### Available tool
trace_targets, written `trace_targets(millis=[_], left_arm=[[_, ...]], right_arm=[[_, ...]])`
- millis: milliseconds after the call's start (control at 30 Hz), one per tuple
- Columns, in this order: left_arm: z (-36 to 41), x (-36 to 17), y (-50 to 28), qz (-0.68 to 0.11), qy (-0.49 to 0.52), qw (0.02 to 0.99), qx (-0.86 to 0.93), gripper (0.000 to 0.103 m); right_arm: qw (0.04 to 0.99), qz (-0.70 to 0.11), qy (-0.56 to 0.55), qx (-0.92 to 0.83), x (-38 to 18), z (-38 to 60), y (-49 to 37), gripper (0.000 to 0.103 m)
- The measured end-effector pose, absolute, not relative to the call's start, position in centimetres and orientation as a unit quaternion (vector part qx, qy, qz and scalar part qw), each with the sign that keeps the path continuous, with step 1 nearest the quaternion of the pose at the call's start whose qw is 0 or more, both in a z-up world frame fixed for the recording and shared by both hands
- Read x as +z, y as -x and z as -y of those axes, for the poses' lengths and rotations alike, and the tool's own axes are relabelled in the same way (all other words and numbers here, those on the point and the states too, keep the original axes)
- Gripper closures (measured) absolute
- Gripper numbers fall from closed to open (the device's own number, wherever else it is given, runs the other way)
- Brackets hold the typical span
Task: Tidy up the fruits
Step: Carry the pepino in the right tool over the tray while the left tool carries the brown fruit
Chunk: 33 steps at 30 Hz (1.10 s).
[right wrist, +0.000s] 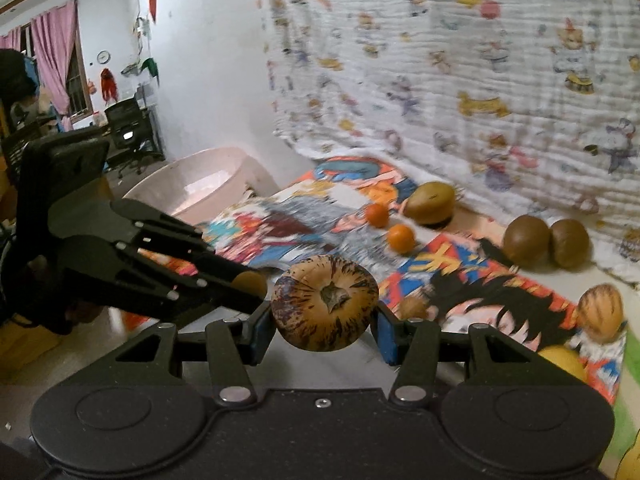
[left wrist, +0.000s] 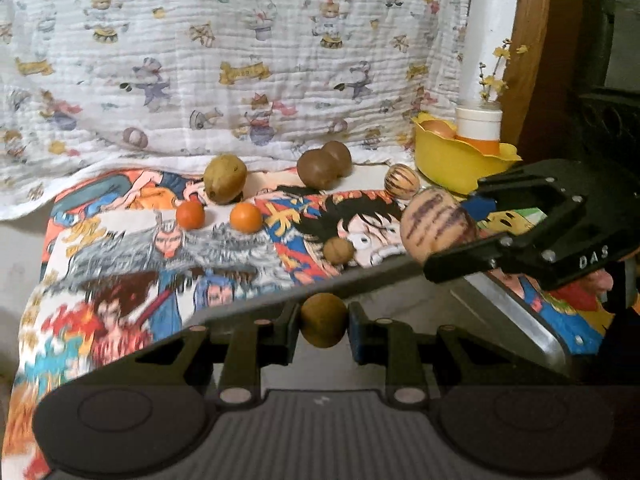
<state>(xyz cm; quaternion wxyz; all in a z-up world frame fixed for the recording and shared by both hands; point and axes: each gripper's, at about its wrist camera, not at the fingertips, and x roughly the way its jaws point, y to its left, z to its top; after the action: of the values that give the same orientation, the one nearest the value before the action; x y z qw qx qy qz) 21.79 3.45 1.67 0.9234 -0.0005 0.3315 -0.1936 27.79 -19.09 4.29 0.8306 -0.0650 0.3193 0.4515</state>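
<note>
Mid-sort, carry step: left tool (left wrist: 323,320) is clamped on a small round brown fruit (left wrist: 323,320) and right tool (right wrist: 325,307) is clamped on a bigger tan purple-streaked round fruit (right wrist: 325,307), both lifted above the cartoon-print cloth (left wrist: 132,264) on the surface. Next move likely calls for carrying each to a container, maybe the yellow plastic bowl (left wrist: 452,162) at the far right or the pale pink basin (right wrist: 200,188) on the left, then opening the tools over it. Two small orange fruits (left wrist: 218,216), a yellow-green pear-like fruit (left wrist: 225,178), two brown round fruits (left wrist: 324,164), a striped fruit (left wrist: 402,181) and a small brown nut-like fruit (left wrist: 338,250) lie loose on the cloth.
</note>
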Motion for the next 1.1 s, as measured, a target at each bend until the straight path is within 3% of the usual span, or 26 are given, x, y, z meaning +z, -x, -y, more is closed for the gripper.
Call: trace_targets(millis=[400,1100], left_arm=[[-4.7,-0.1,-16.1,-0.336,0.01,0.921,-0.198,0.075],[-5.5,-1.5,-13.7,-0.349,-0.005,0.918,-0.188,0.075]], right_arm=[[0.834,-0.317,0.077,0.445,1.6,17.6,-20.1,0.049],[0.828,-0.335,0.099,0.438,-1.3,15.5,-18.3,0.049]])
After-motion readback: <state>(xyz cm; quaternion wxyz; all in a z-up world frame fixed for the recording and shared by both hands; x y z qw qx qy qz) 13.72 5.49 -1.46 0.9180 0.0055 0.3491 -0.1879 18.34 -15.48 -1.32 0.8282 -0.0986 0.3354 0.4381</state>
